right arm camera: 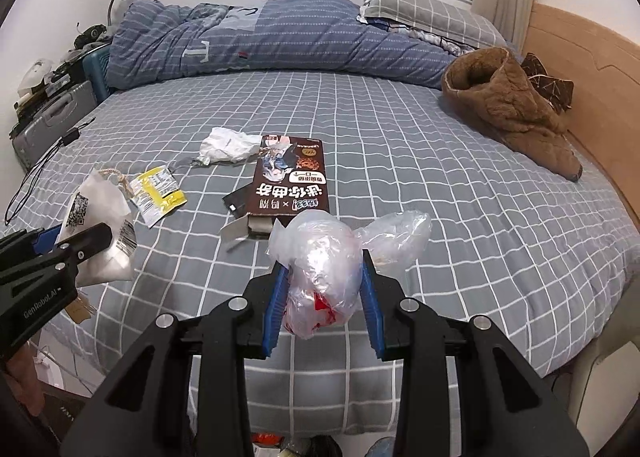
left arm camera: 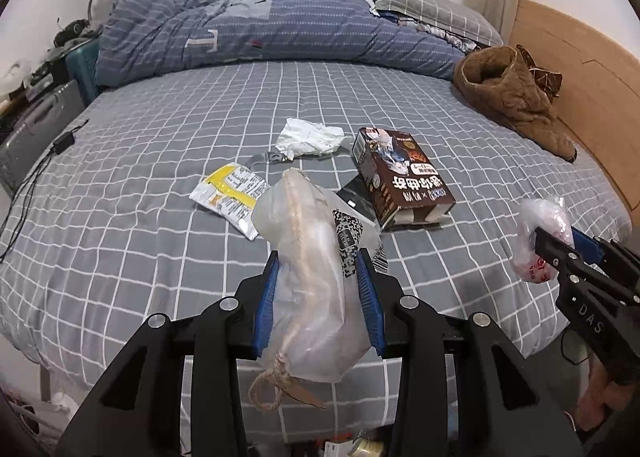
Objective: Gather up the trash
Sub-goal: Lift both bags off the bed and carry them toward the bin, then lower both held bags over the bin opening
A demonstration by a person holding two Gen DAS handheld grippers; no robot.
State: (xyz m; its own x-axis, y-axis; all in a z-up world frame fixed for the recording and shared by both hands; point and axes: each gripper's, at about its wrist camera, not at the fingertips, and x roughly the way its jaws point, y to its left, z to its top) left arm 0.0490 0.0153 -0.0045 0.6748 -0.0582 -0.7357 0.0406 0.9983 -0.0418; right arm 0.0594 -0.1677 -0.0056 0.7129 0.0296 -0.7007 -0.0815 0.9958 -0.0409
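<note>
Left wrist view: left gripper (left arm camera: pixel 318 293) pinching a drawstring bag (left arm camera: pixel 316 281), right gripper (right arm camera: pixel 325 297) pinching a balled plastic bag (right arm camera: pixel 320 281), both lifted off the bed (left arm camera: pixel 160 277). Step looks like carrying to a bin, none visible. Farther on the bed: yellow wrapper (left arm camera: pixel 230 199), brown box (left arm camera: pixel 400 177), tissue (left arm camera: pixel 308 137) left to grab after dropping these

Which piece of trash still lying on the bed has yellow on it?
The flattened yellow and white wrapper, left of the brown box. The crumpled tissue behind it is plain white, and the box is dark brown.
</note>
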